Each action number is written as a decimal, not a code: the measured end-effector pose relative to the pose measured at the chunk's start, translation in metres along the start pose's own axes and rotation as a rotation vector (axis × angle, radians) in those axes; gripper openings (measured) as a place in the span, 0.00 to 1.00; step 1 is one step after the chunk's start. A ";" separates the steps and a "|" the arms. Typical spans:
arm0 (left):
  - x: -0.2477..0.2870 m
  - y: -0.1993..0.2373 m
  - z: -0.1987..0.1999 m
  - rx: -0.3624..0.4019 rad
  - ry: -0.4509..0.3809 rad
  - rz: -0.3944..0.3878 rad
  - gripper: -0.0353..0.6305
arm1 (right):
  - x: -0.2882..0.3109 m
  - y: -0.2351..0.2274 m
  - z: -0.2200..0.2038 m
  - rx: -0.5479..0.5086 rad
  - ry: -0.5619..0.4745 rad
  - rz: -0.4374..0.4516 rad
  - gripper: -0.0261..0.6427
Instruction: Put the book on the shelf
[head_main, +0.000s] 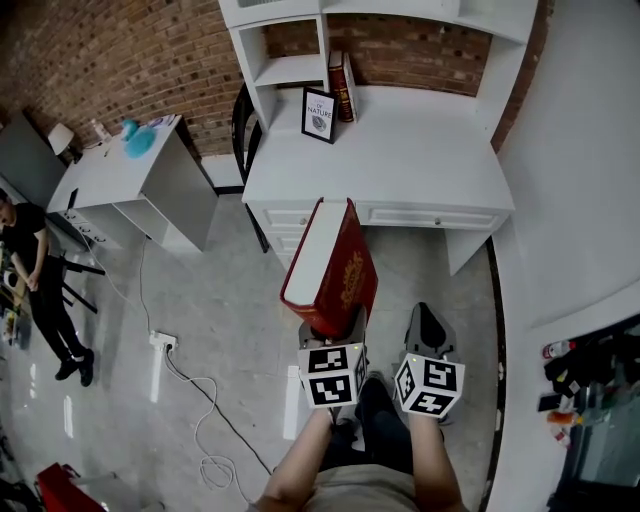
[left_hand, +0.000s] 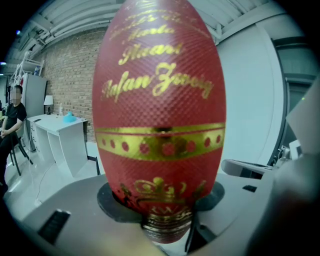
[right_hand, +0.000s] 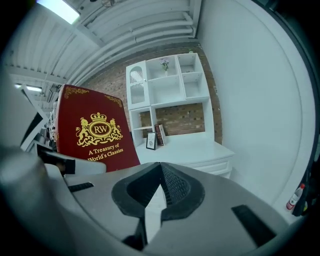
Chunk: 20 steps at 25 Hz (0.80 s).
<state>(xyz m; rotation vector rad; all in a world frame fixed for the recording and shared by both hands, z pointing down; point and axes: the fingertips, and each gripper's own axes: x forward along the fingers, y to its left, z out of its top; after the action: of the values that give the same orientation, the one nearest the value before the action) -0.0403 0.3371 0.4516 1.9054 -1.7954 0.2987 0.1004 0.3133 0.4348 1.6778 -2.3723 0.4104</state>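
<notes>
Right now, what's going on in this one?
A person holds a red book upright, clamped at its lower end in the left gripper. The right gripper is beside it, jaws together and empty. Ahead is a white desk with a shelf unit on top; other books and a framed picture stand on the desk. The red book is not on the shelf yet.

In my left gripper view the thick red book with gold lettering fills the middle and hides whatever stands behind it. Its top runs off the upper edge, and the gold script on its spine is too blurred to read. In the head view it covers the jaws of my left gripper, and the titles of the two upright books at upper middle are too small to read.
</notes>
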 end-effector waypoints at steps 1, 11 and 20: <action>0.008 -0.002 0.004 -0.001 -0.001 0.003 0.42 | 0.007 -0.005 0.004 -0.002 -0.002 0.004 0.06; 0.081 -0.017 0.048 -0.019 -0.018 0.046 0.42 | 0.085 -0.046 0.044 -0.024 -0.015 0.059 0.06; 0.124 -0.024 0.067 -0.032 -0.019 0.061 0.42 | 0.127 -0.070 0.053 -0.020 -0.003 0.077 0.06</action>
<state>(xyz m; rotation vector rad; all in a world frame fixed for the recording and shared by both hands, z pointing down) -0.0156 0.1963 0.4500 1.8401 -1.8618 0.2715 0.1236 0.1603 0.4339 1.5833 -2.4410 0.3962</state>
